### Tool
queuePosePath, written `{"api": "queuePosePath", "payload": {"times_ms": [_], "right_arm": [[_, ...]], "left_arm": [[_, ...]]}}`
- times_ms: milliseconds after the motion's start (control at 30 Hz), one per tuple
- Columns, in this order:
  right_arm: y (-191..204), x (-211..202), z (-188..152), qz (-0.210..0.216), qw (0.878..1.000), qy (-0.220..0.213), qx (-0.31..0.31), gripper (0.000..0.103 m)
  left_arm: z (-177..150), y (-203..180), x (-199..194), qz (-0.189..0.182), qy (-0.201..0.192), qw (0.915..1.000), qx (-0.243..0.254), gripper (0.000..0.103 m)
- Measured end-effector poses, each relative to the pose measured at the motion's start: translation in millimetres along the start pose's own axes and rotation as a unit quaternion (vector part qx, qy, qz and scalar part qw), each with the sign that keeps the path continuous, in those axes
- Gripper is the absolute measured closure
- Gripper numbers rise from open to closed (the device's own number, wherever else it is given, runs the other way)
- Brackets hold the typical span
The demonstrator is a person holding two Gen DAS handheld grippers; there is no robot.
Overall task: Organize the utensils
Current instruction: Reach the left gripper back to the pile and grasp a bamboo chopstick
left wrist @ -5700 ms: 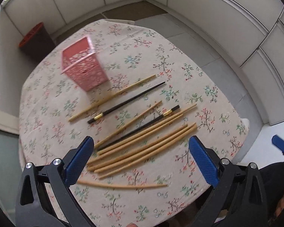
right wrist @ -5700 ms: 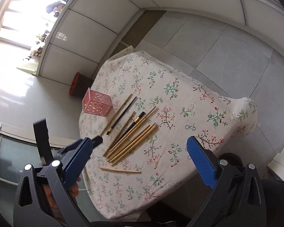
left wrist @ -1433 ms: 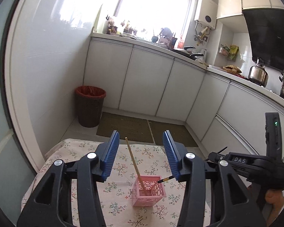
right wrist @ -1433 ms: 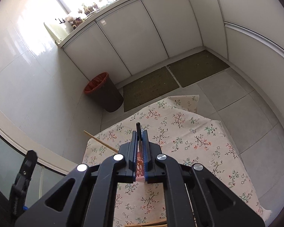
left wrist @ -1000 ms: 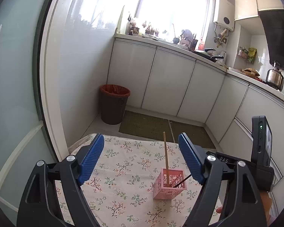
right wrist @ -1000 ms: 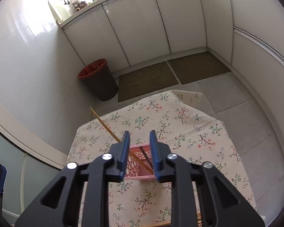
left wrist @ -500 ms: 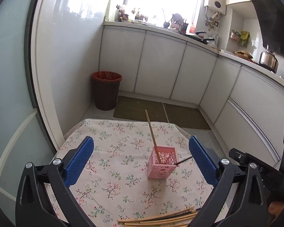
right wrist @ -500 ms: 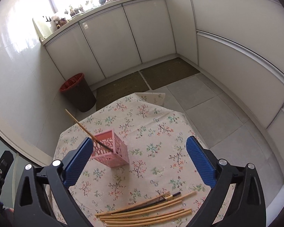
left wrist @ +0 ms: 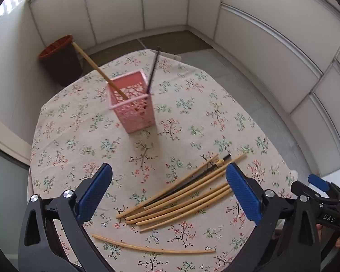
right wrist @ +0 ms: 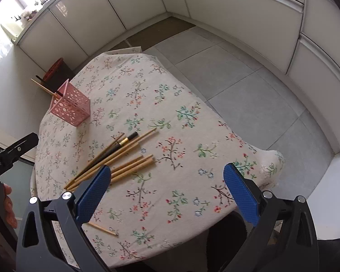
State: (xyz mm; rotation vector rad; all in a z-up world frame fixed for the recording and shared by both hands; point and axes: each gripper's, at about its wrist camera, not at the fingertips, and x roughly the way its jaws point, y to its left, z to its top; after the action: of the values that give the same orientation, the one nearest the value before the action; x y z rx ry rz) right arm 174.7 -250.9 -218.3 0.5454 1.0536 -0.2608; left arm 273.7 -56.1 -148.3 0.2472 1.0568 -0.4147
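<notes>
Floral-clothed tabletop (left wrist: 83,136) ringed by white cabinets, grey tile floor. Pink holder (left wrist: 133,104) at 12 o'clock, loose chopsticks (left wrist: 181,197) nearer. Left tongs (left wrist: 168,195), right tongs (right wrist: 167,192) spread wide, nothing clamped.

White cabinet fronts (left wrist: 165,2) run along the far wall and go round the corner to the right side. The floor has big grey tiles (right wrist: 244,86), with a dark brown mat (left wrist: 167,40) before the cabinets. A dark bin with red rim (left wrist: 60,62) stands far left. Bright daylight comes from a window (right wrist: 9,13) at far left.
</notes>
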Motion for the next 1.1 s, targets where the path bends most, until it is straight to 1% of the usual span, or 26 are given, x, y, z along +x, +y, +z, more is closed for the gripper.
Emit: {"api": "queuePosePath", "payload": {"times_ms": [33, 100, 133, 233, 367, 467, 500, 567, 633, 700, 900, 967, 1033, 1067, 1100], "right_arm": [[-4.2, 1.6, -1.1, -0.004, 1.000, 0.006, 0.004, 0.006], [-10.4, 1.8, -0.6, 0.011, 1.000, 0.014, 0.014, 0.006], [-12.7, 1.0, -0.7, 0.012, 1.000, 0.012, 0.017, 0.006], [-18.1, 0.7, -0.5, 0.011, 1.000, 0.012, 0.023, 0.006], [-25.9, 7.4, -0.1, 0.022, 0.998, 0.033, 0.041, 0.006], [-28.4, 10.9, -0.2, 0.028, 0.997, 0.043, 0.050, 0.006], [-28.8, 11.4, -0.1, 0.030, 0.997, 0.045, 0.051, 0.006], [-29.6, 11.3, -0.2, 0.032, 0.997, 0.047, 0.051, 0.006], [-29.5, 12.9, 0.2, 0.032, 0.997, 0.050, 0.052, 0.006], [-30.5, 14.5, 1.0, 0.033, 0.997, 0.054, 0.053, 0.006], [-32.6, 21.8, 2.2, 0.031, 0.996, 0.064, 0.059, 0.006], [-32.3, 23.7, 2.7, 0.028, 0.996, 0.065, 0.061, 0.006], [-31.3, 25.9, 4.0, 0.028, 0.995, 0.066, 0.063, 0.006], [-30.4, 27.0, 4.9, 0.028, 0.995, 0.066, 0.065, 0.006], [-29.3, 28.5, 6.5, 0.027, 0.995, 0.065, 0.069, 0.006]], "left_arm": [[0.4, -7.1, 6.7, -0.009, 0.013, 0.9998, 0.011, 0.007], [1.9, -21.0, 22.7, -0.025, 0.045, 0.9981, 0.034, 0.007], [3.0, -27.3, 30.8, -0.026, 0.059, 0.9970, 0.044, 0.007], [9.7, -42.0, 54.8, -0.022, 0.100, 0.9919, 0.074, 0.007], [22.4, -55.5, 85.0, -0.008, 0.146, 0.9835, 0.107, 0.007], [29.3, -61.4, 108.3, -0.002, 0.180, 0.9765, 0.118, 0.007], [31.0, -62.5, 115.2, 0.001, 0.188, 0.9746, 0.121, 0.010], [32.6, -64.1, 127.8, 0.001, 0.208, 0.9700, 0.126, 0.018], [33.1, -64.4, 138.2, 0.006, 0.222, 0.9662, 0.131, 0.034], [33.3, -64.0, 145.5, 0.005, 0.229, 0.9641, 0.134, 0.039], [31.4, -63.8, 162.7, 0.002, 0.236, 0.9613, 0.142, 0.053], [29.4, -63.0, 169.6, -0.002, 0.243, 0.9594, 0.144, 0.062], [25.8, -60.6, 176.4, -0.008, 0.250, 0.9575, 0.144, 0.077], [25.1, -59.5, 176.7, -0.011, 0.244, 0.9588, 0.146, 0.077], [25.3, -58.6, 176.2, -0.014, 0.238, 0.9597, 0.149, 0.083]]}}
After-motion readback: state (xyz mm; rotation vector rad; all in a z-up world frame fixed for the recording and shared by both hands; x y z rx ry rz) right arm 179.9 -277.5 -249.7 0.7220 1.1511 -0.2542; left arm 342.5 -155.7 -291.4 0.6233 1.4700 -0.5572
